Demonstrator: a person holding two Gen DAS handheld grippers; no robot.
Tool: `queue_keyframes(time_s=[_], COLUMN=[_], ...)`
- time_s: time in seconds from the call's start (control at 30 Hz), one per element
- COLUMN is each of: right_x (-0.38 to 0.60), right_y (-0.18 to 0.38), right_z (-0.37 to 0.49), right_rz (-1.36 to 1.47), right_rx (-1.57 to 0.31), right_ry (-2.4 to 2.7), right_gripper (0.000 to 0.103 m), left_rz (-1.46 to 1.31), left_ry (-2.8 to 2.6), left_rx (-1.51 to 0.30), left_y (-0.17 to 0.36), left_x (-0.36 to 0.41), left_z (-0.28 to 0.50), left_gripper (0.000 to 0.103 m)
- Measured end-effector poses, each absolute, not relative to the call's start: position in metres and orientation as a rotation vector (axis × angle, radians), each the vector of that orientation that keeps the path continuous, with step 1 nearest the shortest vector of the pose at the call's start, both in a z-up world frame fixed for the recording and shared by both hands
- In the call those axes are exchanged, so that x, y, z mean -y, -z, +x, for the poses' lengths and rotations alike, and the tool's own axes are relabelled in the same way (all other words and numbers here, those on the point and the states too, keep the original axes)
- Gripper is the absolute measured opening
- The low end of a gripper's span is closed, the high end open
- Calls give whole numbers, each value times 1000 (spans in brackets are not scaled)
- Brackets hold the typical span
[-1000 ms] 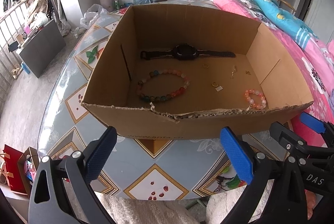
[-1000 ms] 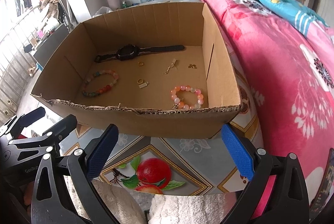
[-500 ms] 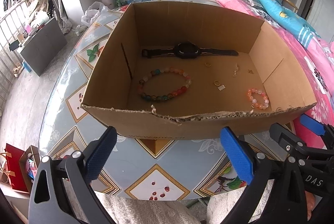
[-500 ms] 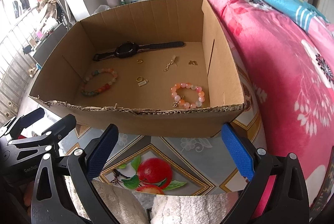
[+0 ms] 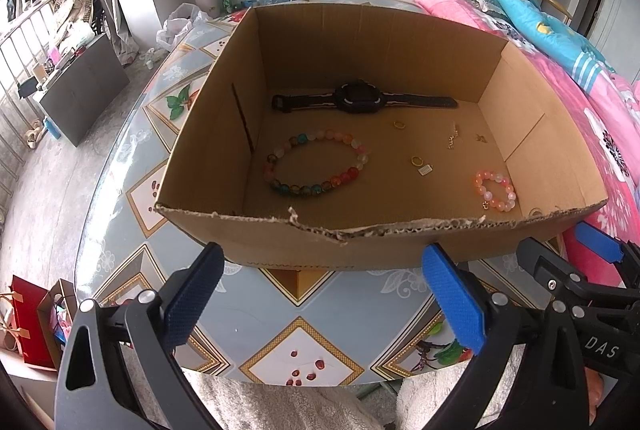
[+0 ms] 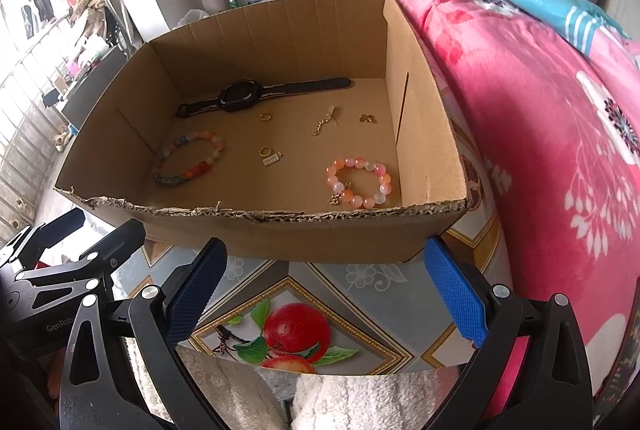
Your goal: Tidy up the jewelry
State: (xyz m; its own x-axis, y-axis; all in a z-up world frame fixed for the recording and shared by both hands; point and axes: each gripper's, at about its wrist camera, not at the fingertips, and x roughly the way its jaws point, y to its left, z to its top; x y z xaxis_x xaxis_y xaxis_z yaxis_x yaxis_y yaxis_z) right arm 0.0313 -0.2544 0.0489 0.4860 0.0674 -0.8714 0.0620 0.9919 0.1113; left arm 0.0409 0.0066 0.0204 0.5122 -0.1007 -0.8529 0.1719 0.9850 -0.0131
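Both cameras have crept a bit higher over the cardboard box (image 5: 280, 242) since a second ago. Left gripper (image 5: 324, 298) and right gripper (image 6: 326, 294) hang spread wide, empty, short of its torn front wall. Inside lie the watch (image 5: 358, 101), multicolored bracelet (image 5: 316, 167) and pink bracelet (image 6: 358, 181).

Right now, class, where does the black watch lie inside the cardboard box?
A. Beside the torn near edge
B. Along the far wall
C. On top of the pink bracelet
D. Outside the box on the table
B: the black watch lies stretched flat along the far wall of the cardboard box, well away from the pink bracelet.
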Motion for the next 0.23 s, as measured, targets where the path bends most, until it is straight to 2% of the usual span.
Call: queue_keyframes(time_s=[0.23], right_x=[255], right_y=[-49], right_z=[32], right_rz=[133], right_rx=[-1064], right_ry=[-3], right_gripper=[95], left_rz=[72], left_ry=[166], left_rx=[-1023], left_y=[-20], left_x=[-7], left_z=[42], left_gripper=[97])
